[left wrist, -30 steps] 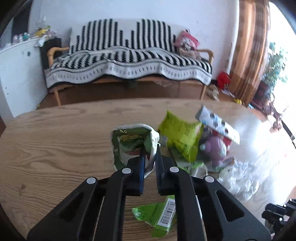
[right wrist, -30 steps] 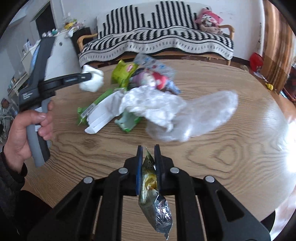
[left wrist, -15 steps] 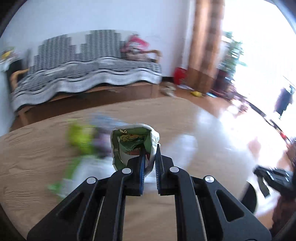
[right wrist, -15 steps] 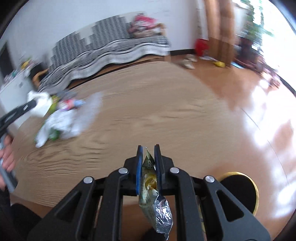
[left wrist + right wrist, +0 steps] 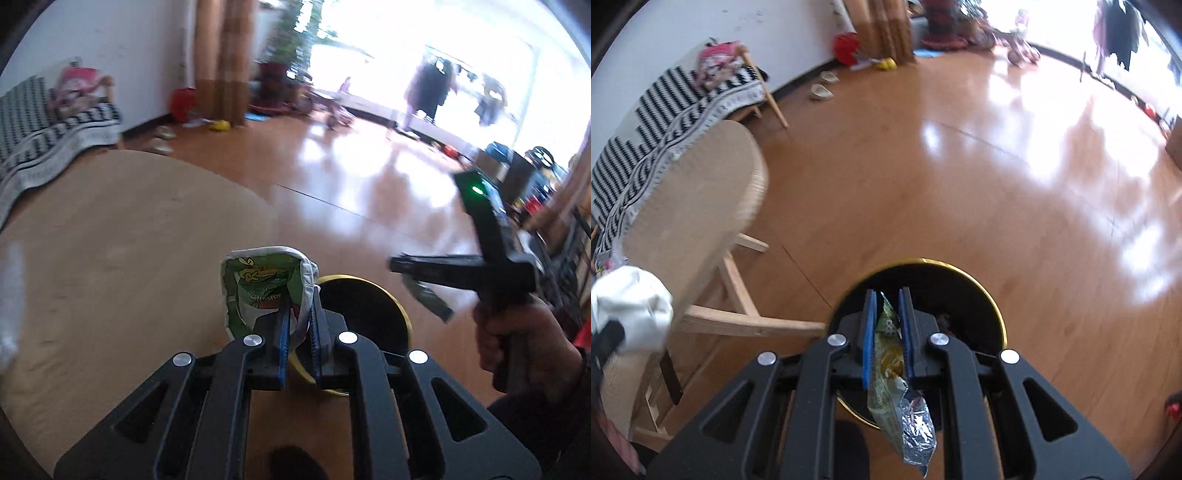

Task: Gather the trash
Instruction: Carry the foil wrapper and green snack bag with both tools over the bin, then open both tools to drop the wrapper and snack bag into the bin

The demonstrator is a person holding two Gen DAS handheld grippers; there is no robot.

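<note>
So the whole thing is coming down to where the bin (image 5: 993, 325) is sitting relative to each claw. It's a round black bin with a gold rim, standing on the wood floor (image 5: 960, 166) just off the end of the counter (image 5: 110, 240), and its open mouth is facing straight up.

In the right wrist view the right claw (image 5: 886, 332) is hanging pretty much dead over that opening, pointing steeply down into it, so I'd say this hand is the nearer one and is getting first drop. It's pinching a crinkly foil snack wrapper (image 5: 897, 398), with the long side of the wrapper running back along the fingers and the silver tail dangling toward the camera.

In the left wrist view the left claw (image 5: 297, 332) is pressed together on a green-and-white snack bag (image 5: 266, 288), which is standing up above the tips. Here the bin (image 5: 369, 314) is peeking out just right of and below the fingers, so my guess is this one is needing a little more sideways travel before letting go, or the bag could be landing on the rim or the floor.

You can also spot the right claw (image 5: 417, 280) off to the right in that view, with its wrapper trailing under it.
</note>
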